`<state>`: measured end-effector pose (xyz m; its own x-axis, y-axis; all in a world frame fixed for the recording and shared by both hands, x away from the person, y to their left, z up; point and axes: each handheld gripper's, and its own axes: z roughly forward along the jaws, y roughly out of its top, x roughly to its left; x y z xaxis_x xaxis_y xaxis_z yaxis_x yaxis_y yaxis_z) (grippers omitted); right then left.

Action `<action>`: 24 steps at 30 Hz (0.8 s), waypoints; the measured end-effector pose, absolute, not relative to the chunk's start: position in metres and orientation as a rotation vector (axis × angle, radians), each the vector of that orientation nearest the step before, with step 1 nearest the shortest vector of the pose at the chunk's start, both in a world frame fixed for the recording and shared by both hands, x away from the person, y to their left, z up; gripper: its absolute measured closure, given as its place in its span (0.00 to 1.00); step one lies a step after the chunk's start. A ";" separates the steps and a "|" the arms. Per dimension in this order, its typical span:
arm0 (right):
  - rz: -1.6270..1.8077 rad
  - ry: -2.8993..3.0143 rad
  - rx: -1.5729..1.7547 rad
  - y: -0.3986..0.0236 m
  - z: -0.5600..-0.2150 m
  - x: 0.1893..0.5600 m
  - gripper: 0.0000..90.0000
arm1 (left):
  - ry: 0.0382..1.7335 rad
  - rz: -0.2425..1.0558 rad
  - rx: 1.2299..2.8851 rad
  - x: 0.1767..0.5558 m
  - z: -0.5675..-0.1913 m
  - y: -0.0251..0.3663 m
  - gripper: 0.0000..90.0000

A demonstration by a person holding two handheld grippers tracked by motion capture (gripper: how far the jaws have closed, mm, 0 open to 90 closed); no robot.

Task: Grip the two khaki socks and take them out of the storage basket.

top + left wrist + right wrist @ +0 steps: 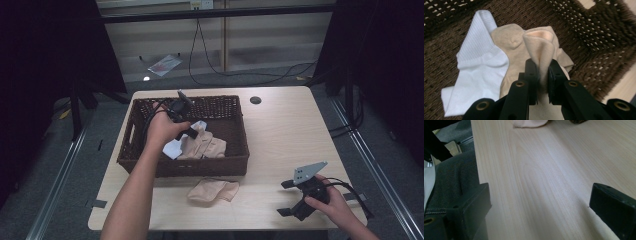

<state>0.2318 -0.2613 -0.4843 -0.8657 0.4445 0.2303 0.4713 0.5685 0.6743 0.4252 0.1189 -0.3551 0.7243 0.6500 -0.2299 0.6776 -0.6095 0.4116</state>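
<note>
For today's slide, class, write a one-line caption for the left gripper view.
Left gripper pinches a beige sock above a white sock in the brown wicker basket.

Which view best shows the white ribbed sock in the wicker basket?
The left gripper view: the white ribbed sock lies flat on the basket floor, mostly unobstructed. In the high view it peeks out small beneath the left hand.

A pale wooden table point(280, 140) carries a dark wicker basket point(235, 165) on its left half. A beige sock point(212, 191) lies on the tabletop just in front of the basket. A small dark round hole point(255, 100) sits near the far edge.
</note>
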 end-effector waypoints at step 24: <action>-1.197 -2.756 -0.803 -0.261 -0.484 0.232 0.04 | 0.890 -0.195 2.473 0.399 -0.316 0.116 0.89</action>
